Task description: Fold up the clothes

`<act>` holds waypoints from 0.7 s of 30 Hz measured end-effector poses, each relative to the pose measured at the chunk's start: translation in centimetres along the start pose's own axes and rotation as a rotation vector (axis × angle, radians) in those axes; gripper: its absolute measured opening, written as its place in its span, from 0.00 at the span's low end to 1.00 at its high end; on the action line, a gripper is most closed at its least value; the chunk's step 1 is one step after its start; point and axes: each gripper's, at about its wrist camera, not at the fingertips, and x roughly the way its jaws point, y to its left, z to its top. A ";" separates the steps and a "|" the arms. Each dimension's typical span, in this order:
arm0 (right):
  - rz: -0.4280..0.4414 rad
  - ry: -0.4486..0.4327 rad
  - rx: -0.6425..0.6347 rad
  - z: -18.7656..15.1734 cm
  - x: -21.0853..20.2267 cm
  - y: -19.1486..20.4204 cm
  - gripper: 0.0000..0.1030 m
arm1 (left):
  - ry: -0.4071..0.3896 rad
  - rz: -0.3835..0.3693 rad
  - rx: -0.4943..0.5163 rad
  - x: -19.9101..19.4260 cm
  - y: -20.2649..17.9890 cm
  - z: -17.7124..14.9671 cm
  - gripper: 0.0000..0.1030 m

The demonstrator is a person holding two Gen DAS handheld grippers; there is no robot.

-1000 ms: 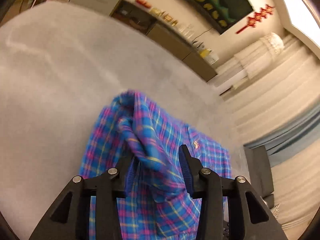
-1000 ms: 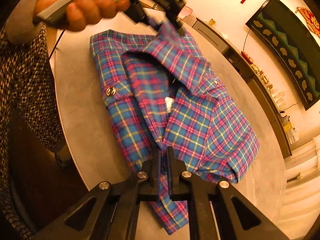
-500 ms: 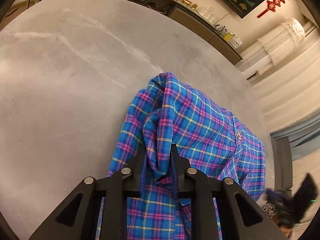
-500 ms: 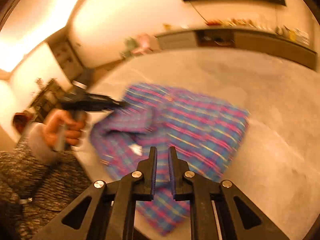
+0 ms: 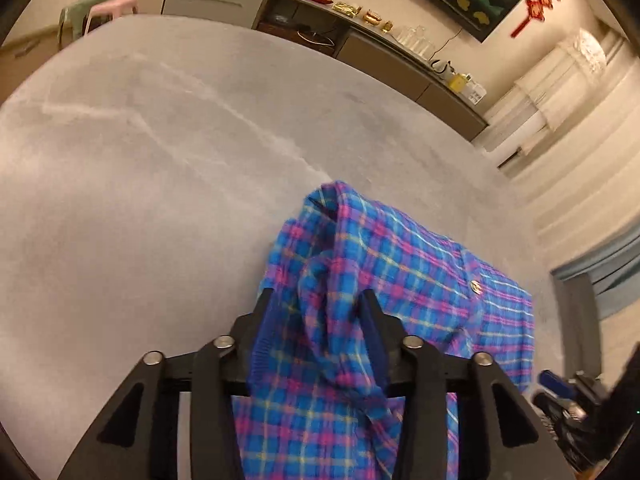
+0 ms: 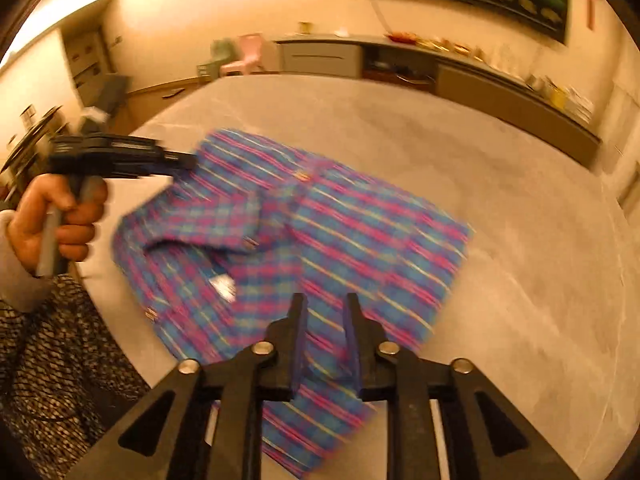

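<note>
A plaid shirt (image 6: pixel 288 240) is lying partly folded on the grey worktop (image 5: pixel 140 184). The left gripper (image 5: pixel 320 304) is standing with a bunched fold of the shirt between its jaws — they have just been opening, and whether the pads are pressing it I cannot tell. The right gripper (image 6: pixel 324 312) is hovering over the shirt's near edge, jaws just parting — released, gripping nothing.

Home: sideboard (image 5: pixel 384 52), curtains (image 5: pixel 560 92), red wall-knot (image 5: pixel 538 4)
</note>
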 end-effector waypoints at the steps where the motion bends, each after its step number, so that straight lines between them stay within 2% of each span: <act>1: 0.006 -0.005 -0.023 0.7 1.0 0.9 0.37 | -0.019 0.046 0.069 0.2 -0.7 0.1 0.46; 2: 0.014 -0.009 -0.054 1.5 2.5 2.0 0.43 | -0.033 0.077 0.137 0.6 -1.7 0.2 0.44; 3: 0.020 -0.008 -0.080 2.3 4.0 2.8 0.46 | -0.032 0.071 0.179 1.0 -2.3 0.2 0.21; 4: 0.021 -0.004 -0.100 2.9 5.3 3.3 0.46 | -0.013 0.018 0.179 1.3 -2.4 0.1 0.07; 6: 0.006 0.024 -0.140 3.7 8.4 4.4 0.46 | 0.053 -0.202 0.019 1.6 -0.3 0.4 0.07; 7: -0.003 0.035 -0.148 3.9 9.3 4.6 0.46 | 0.078 -0.283 -0.084 1.7 1.4 0.6 0.07; 9: -0.022 0.049 -0.147 3.8 10.7 4.4 0.46 | 0.103 -0.337 -0.296 2.2 5.9 0.6 0.07; 10: -0.025 0.052 -0.123 3.5 10.9 3.8 0.46 | 0.096 -0.337 -0.341 1.9 7.0 0.5 0.08; 12: -0.027 0.055 -0.059 2.8 10.9 2.2 0.46 | 0.054 -0.290 -0.330 0.4 7.2 0.6 0.12; 14: -0.017 0.043 0.038 2.2 10.1 0.0 0.46 | 0.001 -0.214 -0.260 -1.5 6.0 1.0 0.28; 15: -0.014 0.032 0.098 1.9 9.5 -1.4 0.46 | -0.022 -0.186 -0.221 -2.3 5.1 1.2 0.42; 16: -0.014 0.025 0.145 1.6 9.0 -2.5 0.47 | -0.037 -0.164 -0.183 -2.7 4.3 1.4 0.49; 18: -0.020 0.026 0.218 1.5 9.5 -4.5 0.47 | -0.042 -0.119 -0.110 -2.8 2.7 1.6 0.53; 21: -0.018 0.056 0.244 1.2 9.5 -5.0 0.47 | -0.007 0.092 -0.023 -1.5 1.6 1.2 0.53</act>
